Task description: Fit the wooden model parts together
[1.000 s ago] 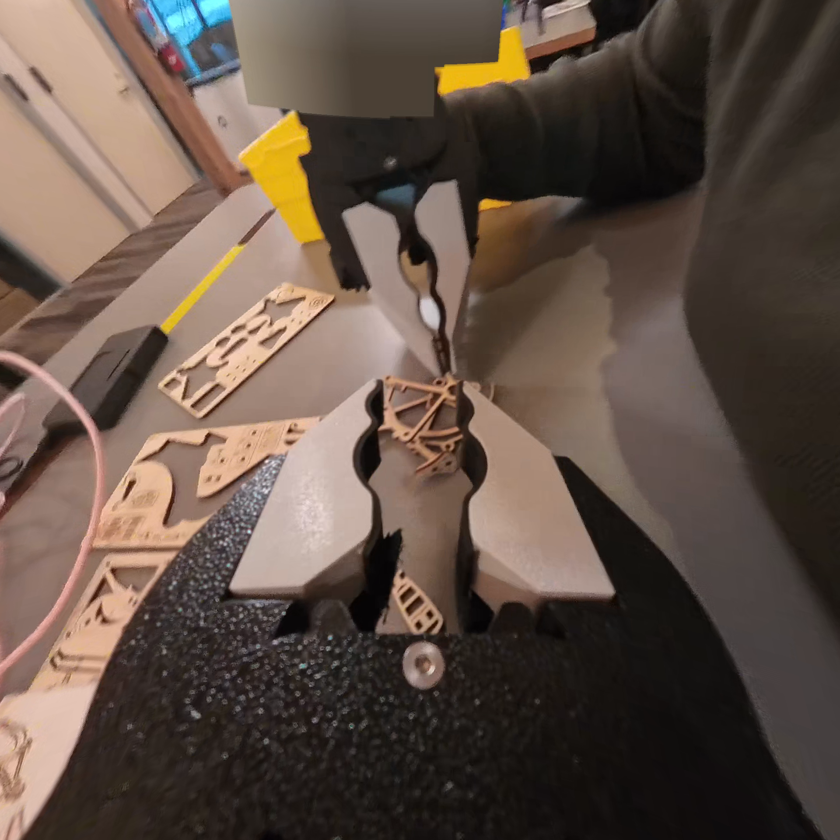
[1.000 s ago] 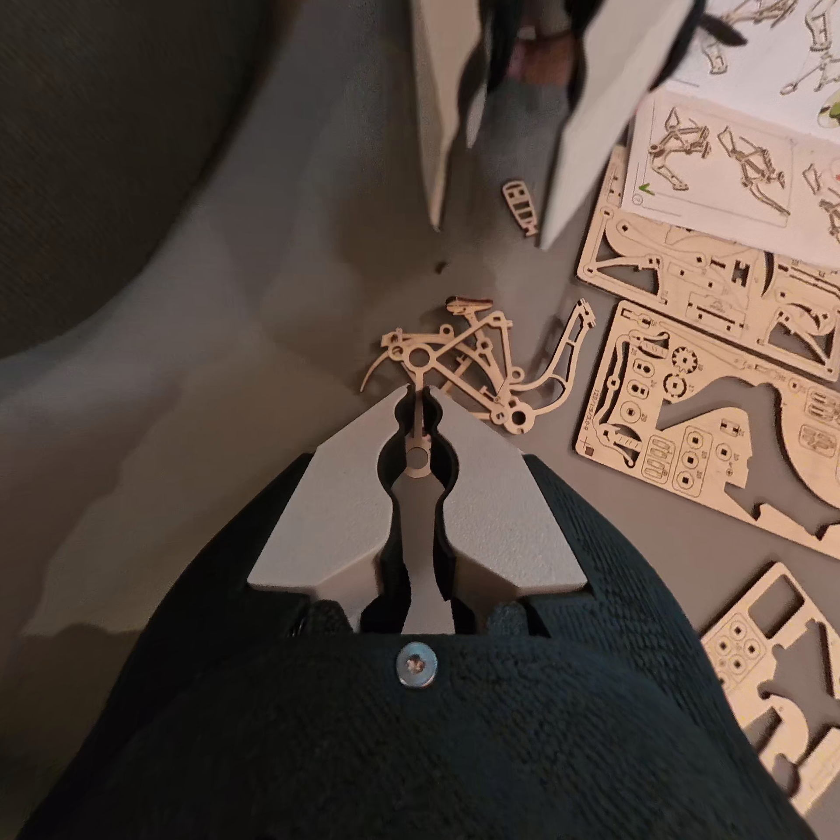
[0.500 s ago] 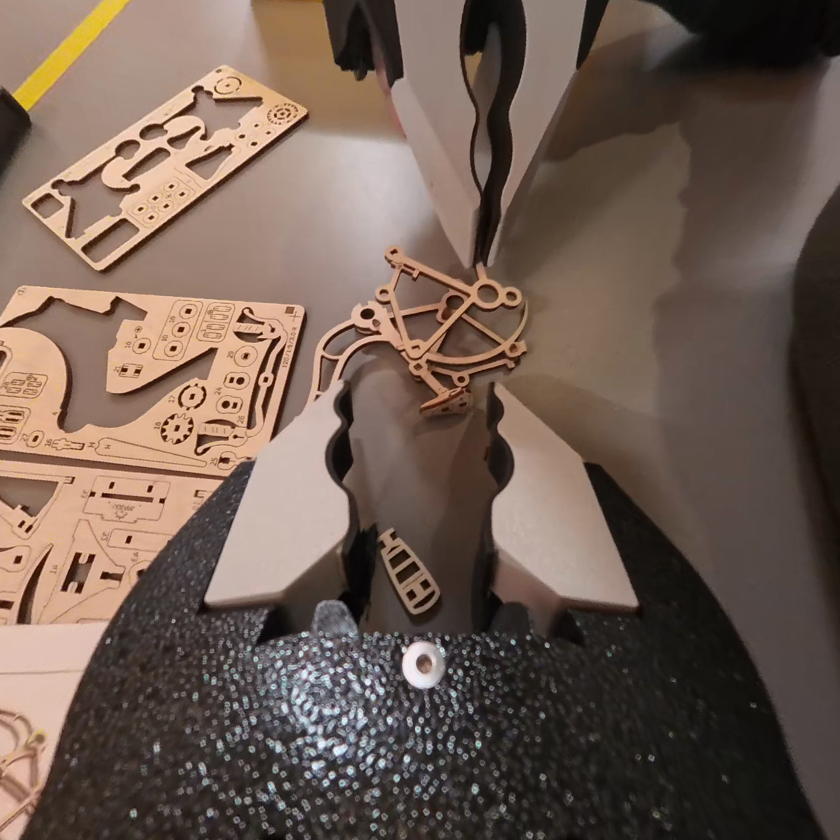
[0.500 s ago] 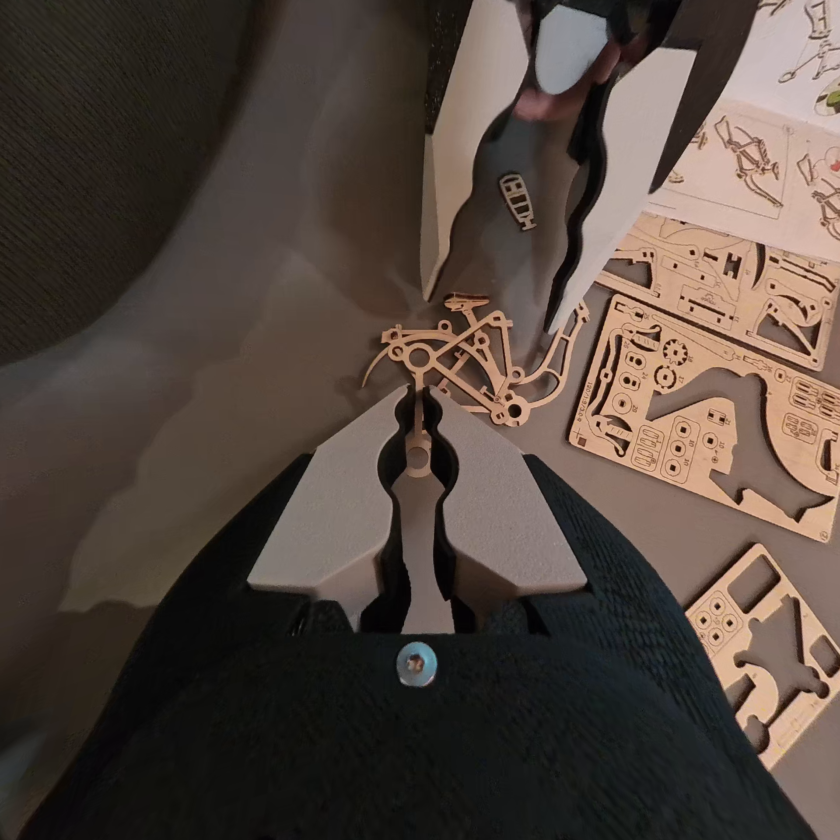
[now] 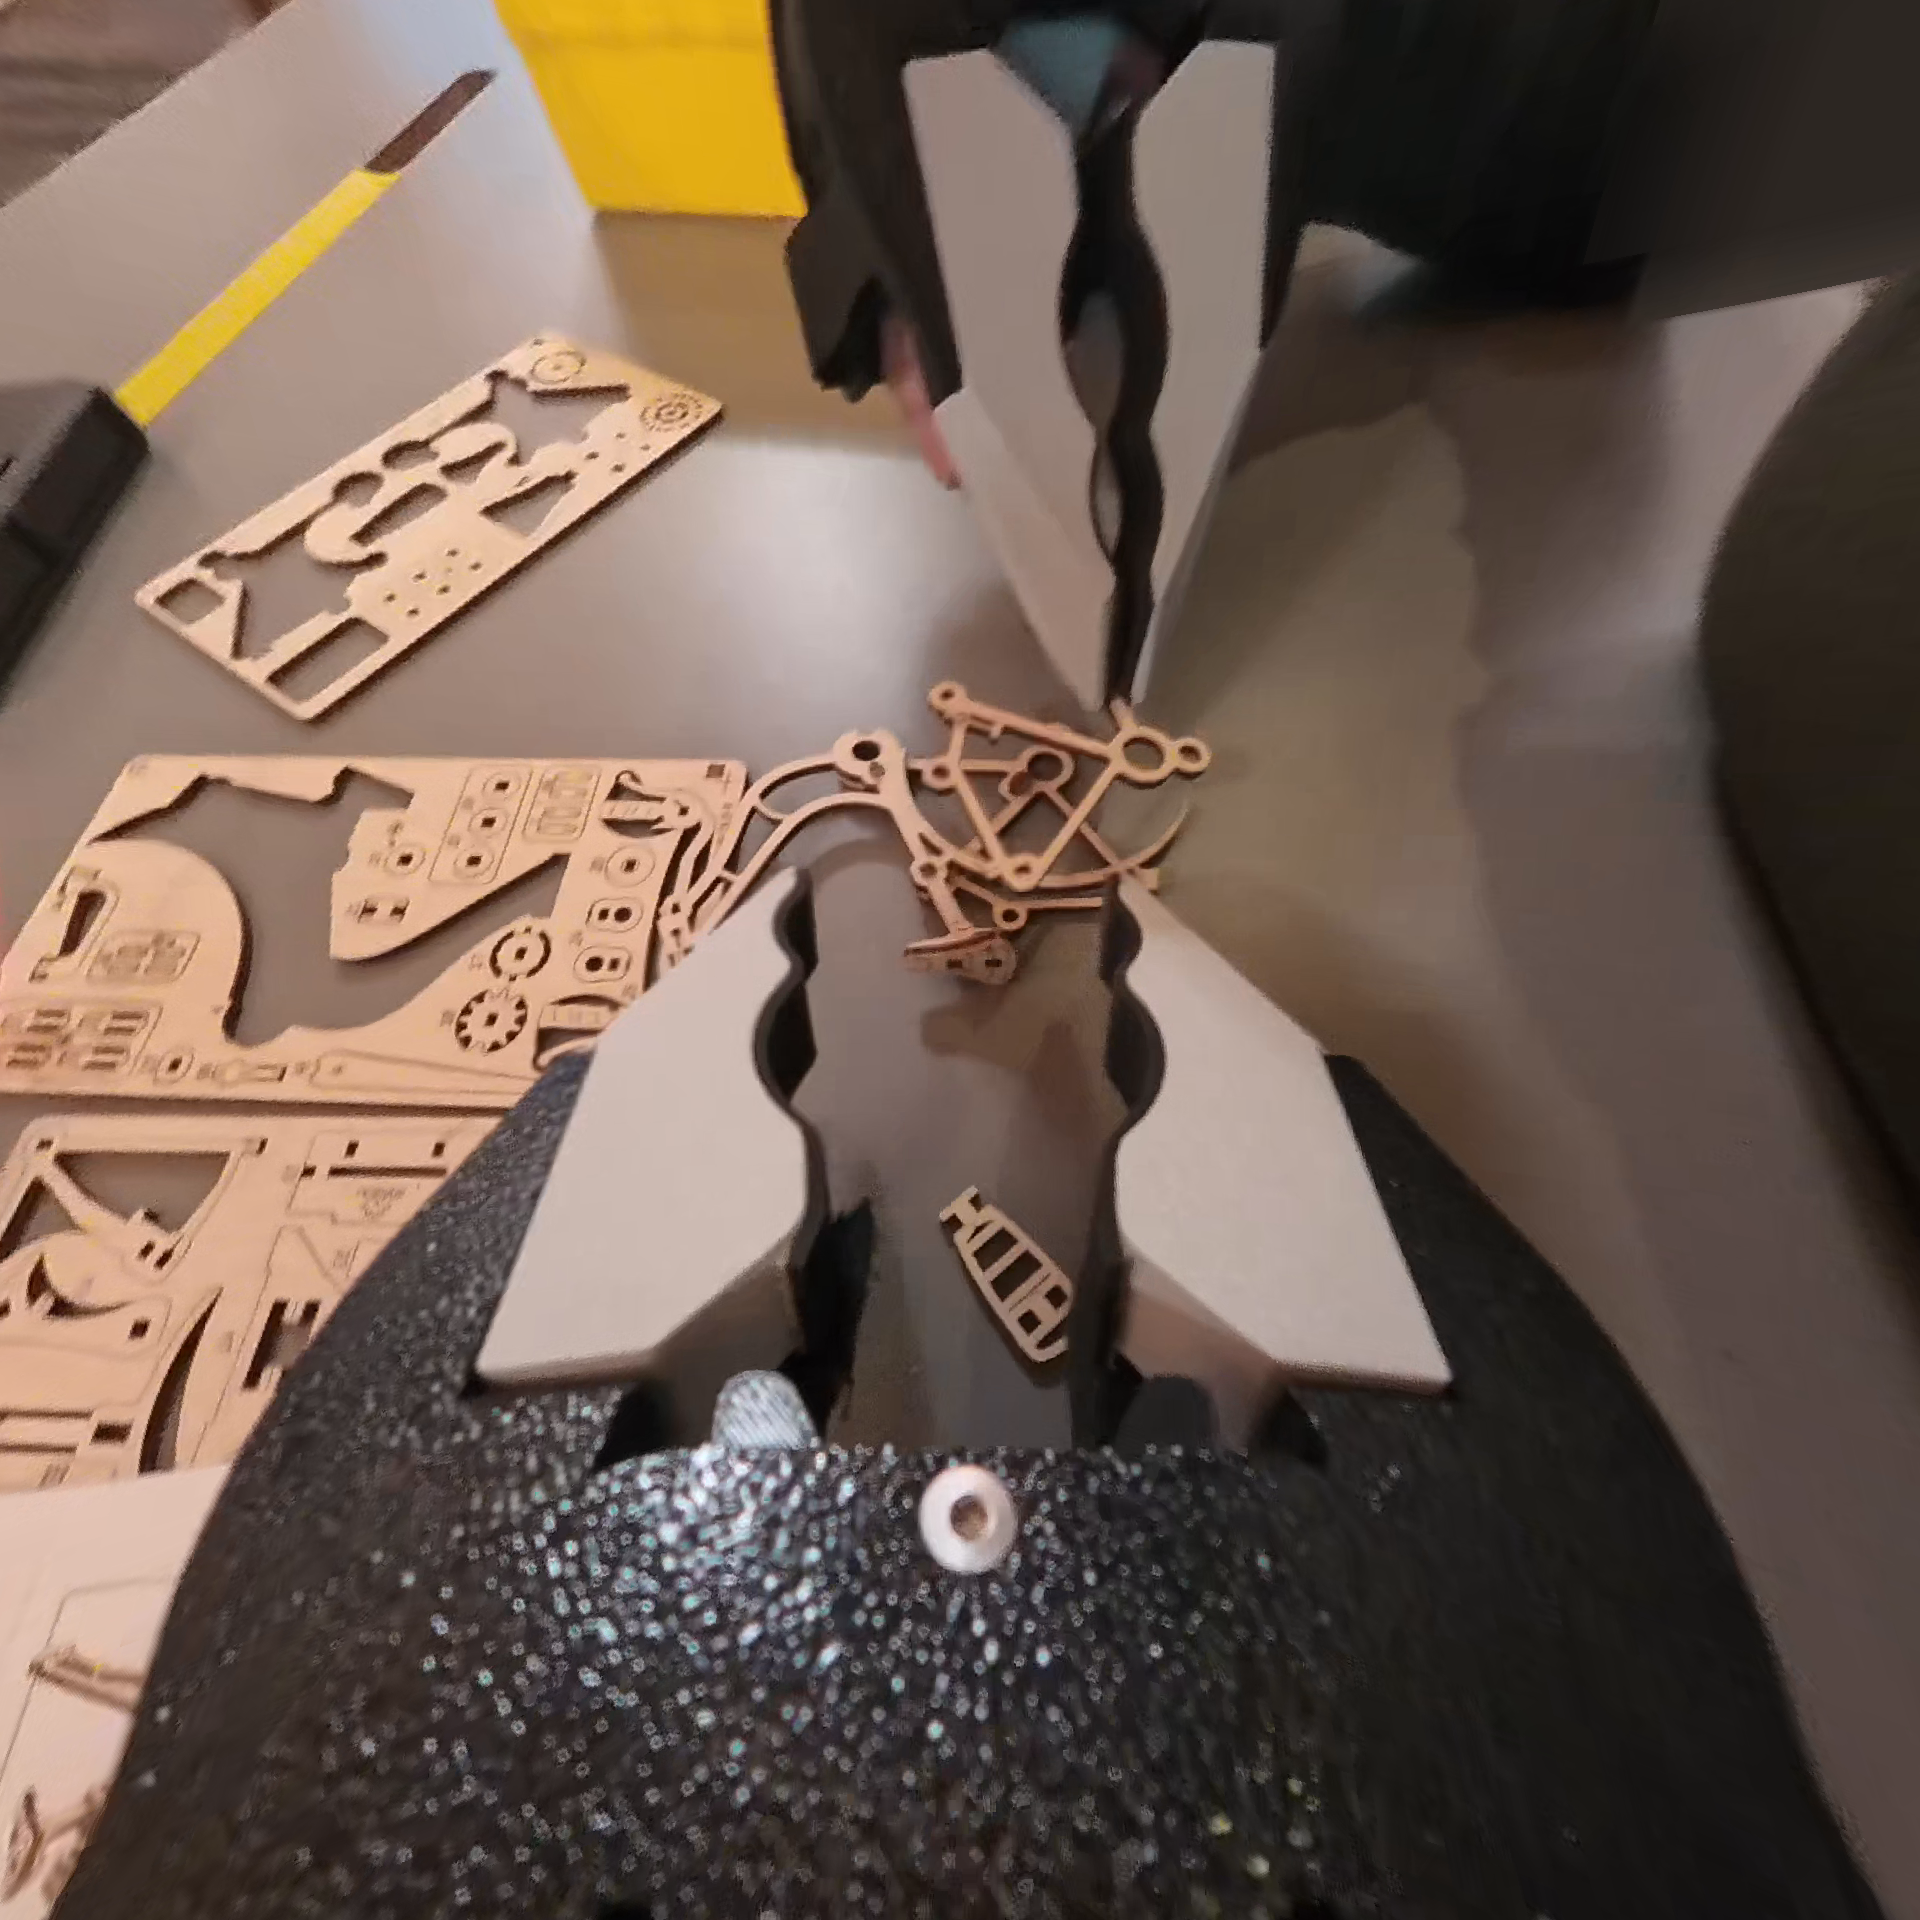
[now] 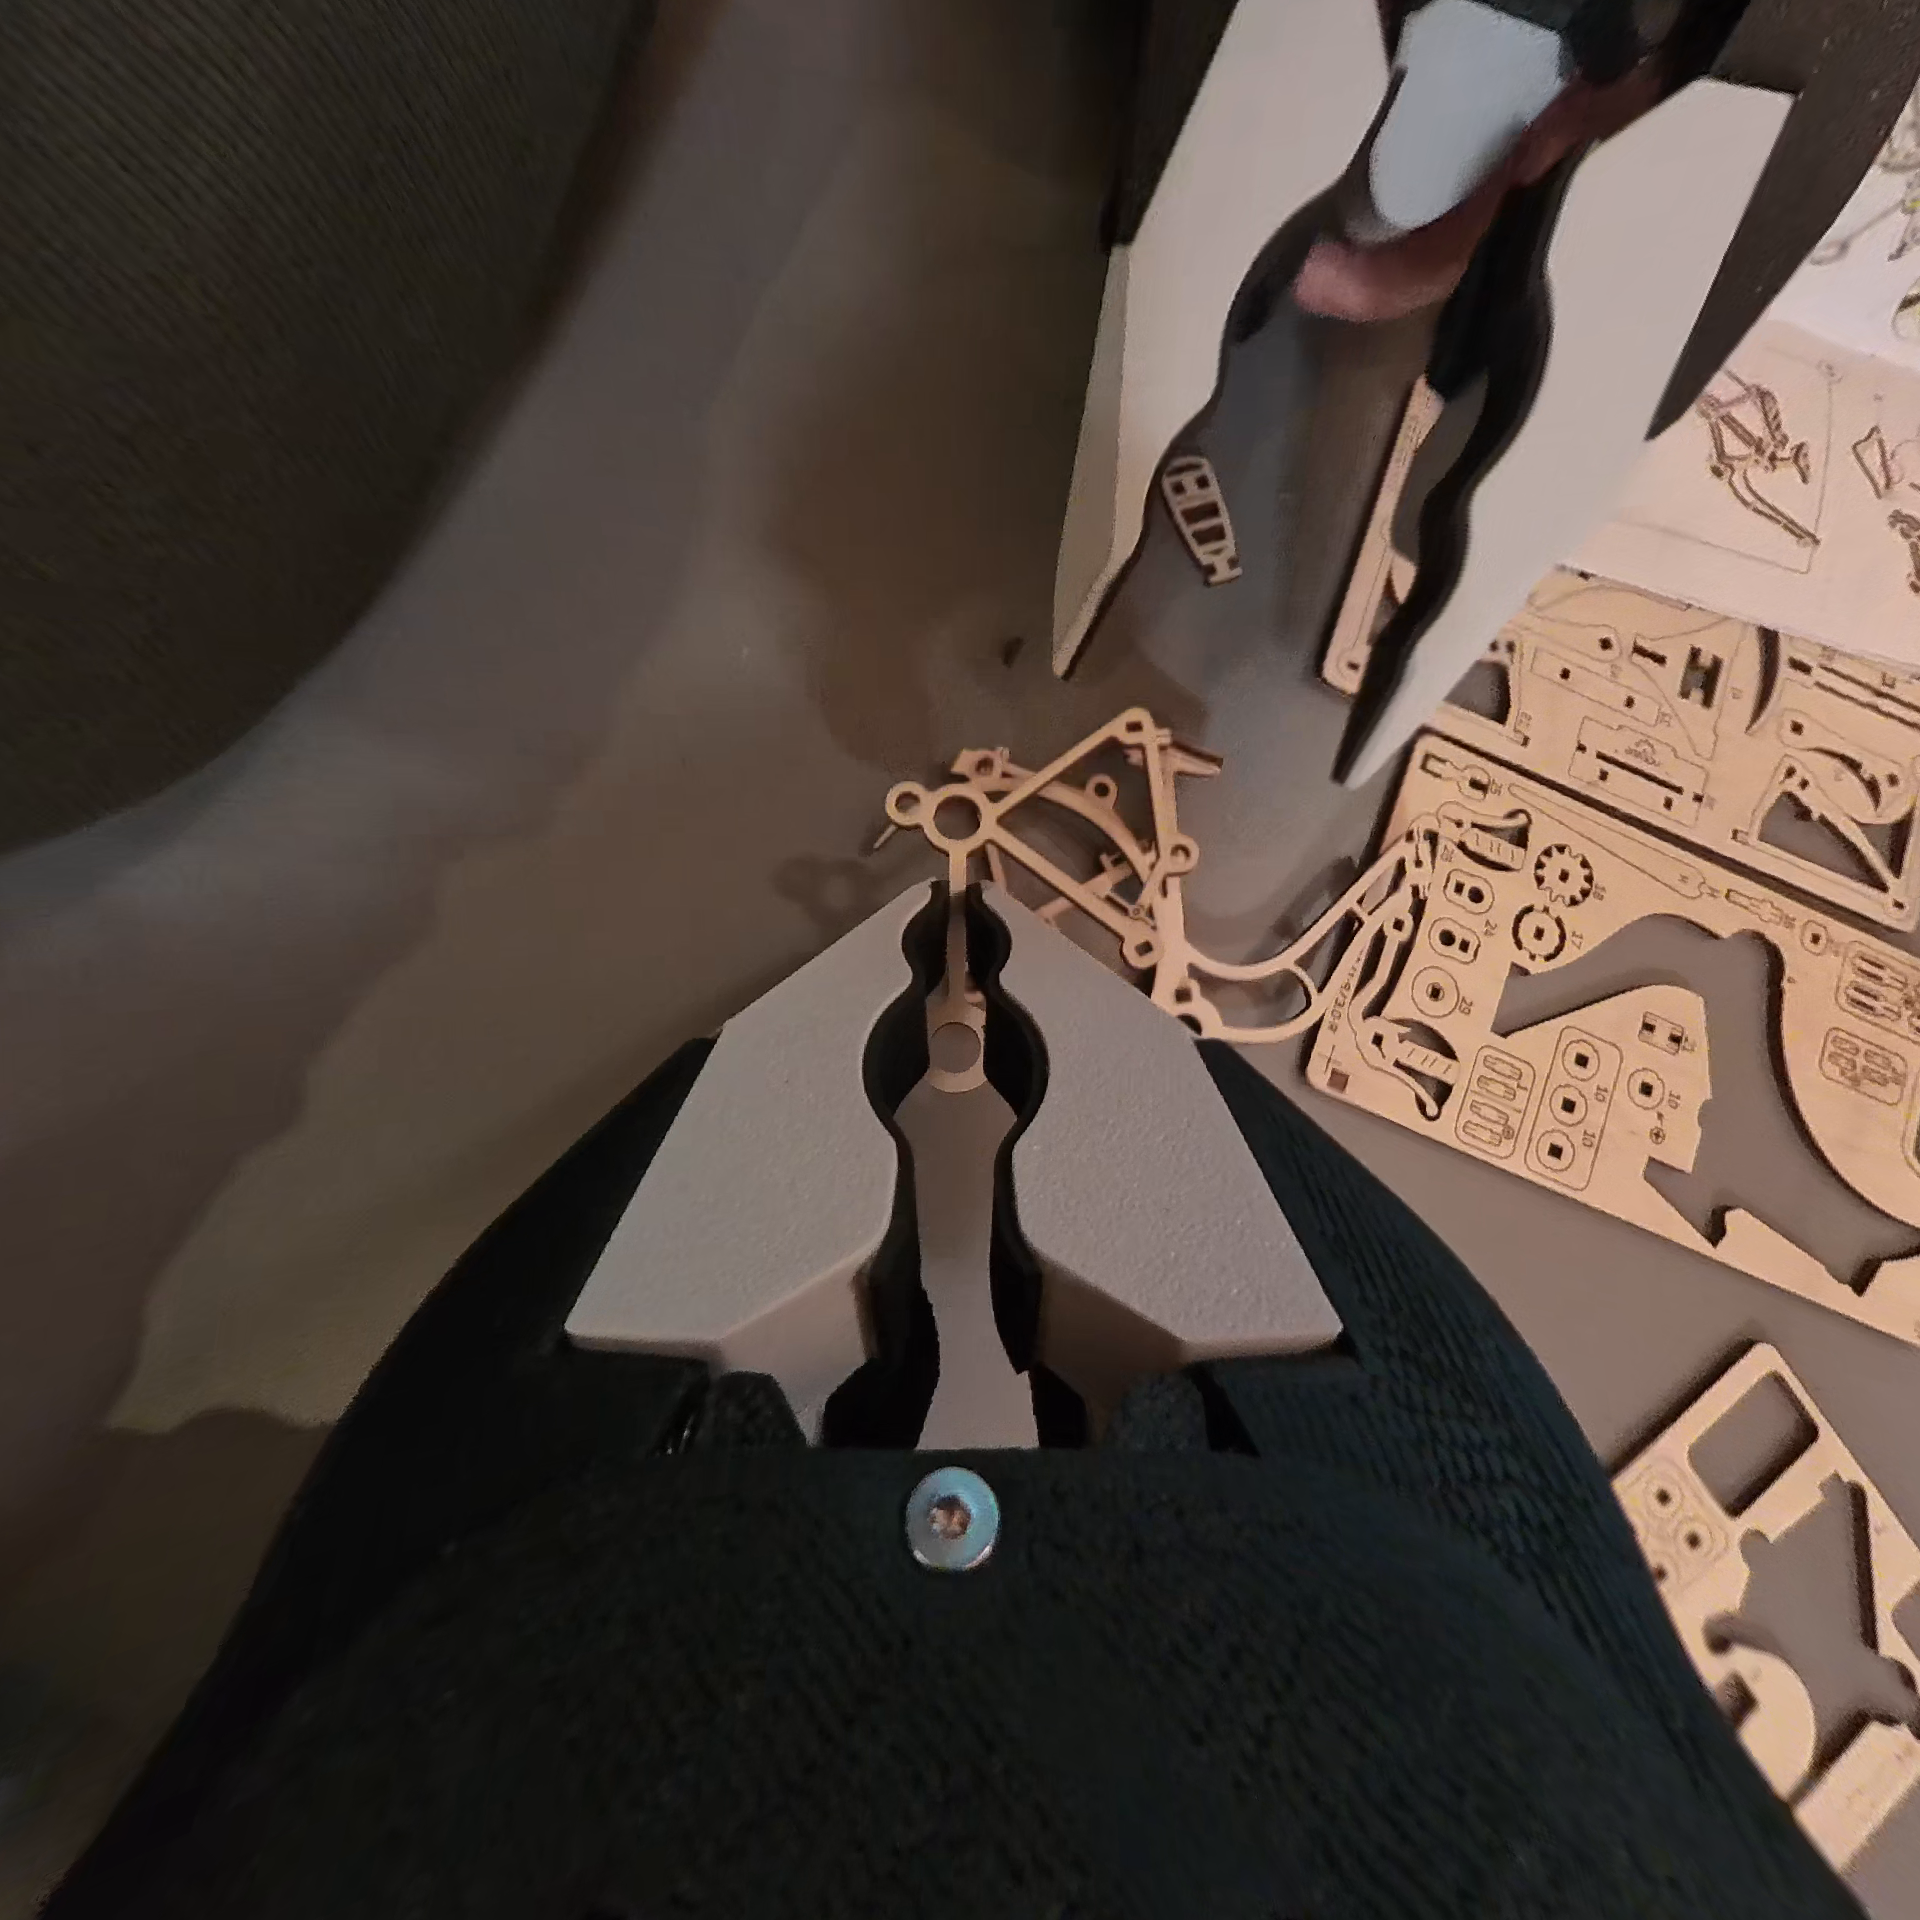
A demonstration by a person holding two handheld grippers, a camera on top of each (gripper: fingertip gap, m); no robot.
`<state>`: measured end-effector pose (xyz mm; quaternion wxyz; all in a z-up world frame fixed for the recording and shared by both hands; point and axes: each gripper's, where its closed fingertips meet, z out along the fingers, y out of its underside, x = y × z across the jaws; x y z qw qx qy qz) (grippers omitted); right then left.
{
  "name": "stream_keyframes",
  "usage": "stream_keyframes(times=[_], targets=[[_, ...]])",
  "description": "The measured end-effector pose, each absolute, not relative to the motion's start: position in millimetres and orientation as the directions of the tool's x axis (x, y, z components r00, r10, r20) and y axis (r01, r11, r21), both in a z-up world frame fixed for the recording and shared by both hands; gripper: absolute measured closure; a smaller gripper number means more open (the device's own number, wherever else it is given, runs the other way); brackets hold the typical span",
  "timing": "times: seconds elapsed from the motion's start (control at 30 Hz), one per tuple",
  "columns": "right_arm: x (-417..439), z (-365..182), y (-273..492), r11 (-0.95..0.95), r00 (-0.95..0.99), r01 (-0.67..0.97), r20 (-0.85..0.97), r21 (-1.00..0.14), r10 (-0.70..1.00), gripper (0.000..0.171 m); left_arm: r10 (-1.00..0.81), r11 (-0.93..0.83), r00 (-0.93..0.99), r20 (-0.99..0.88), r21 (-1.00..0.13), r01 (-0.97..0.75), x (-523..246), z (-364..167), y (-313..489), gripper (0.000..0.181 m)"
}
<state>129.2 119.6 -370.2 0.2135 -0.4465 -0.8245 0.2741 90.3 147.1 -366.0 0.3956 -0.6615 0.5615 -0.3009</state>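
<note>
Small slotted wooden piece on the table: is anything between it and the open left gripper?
Nothing visible. The small slotted piece lies flat on the bare table, framed between the open fingers of the left gripper, with no other part over it. The frame assembly sits farther ahead, pinched by the right gripper.

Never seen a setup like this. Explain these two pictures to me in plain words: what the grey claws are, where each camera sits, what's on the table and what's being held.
There is no robot: a person holds a hand-operated gripper in each hand, and each carries a camera looking along its own jaws.

In the left wrist view, the left gripper stands open and empty above a small slotted wooden piece. The right gripper shows opposite.

In the right wrist view, the right gripper is shut on the thin wooden bicycle frame.

On the grey table lie laser-cut wooden part sheets and a printed instruction sheet. A yellow box stands at the far end.
</note>
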Motion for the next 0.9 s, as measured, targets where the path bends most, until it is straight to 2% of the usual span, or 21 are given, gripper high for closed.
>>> stream_keyframes(times=[0.23, 0.43, 0.63, 0.9], targets=[[118, -364, 118, 0.481, -0.542, 0.59, 0.123, -0.649, 0.831, 0.17, -0.996, -0.037, 0.086, -0.004, -0.881, -0.472, 93, -362, 132, 0.153], [119, -363, 117, 0.474, -0.544, 0.584, 0.116, -0.659, 0.831, 0.17, -0.996, -0.008, 0.081, -0.034, -0.882, -0.472, 91, -361, 133, 0.168], [122, -366, 121, 0.466, -0.526, 0.61, 0.111, -0.641, 0.843, 0.17, -0.992, 0.007, 0.108, -0.07, -0.868, -0.497, 93, -366, 136, 0.169], [131, -375, 136, 0.439, -0.476, 0.676, 0.104, -0.592, 0.873, 0.17, -0.982, -0.071, 0.186, -0.035, -0.844, -0.532, 101, -374, 149, 0.17]])
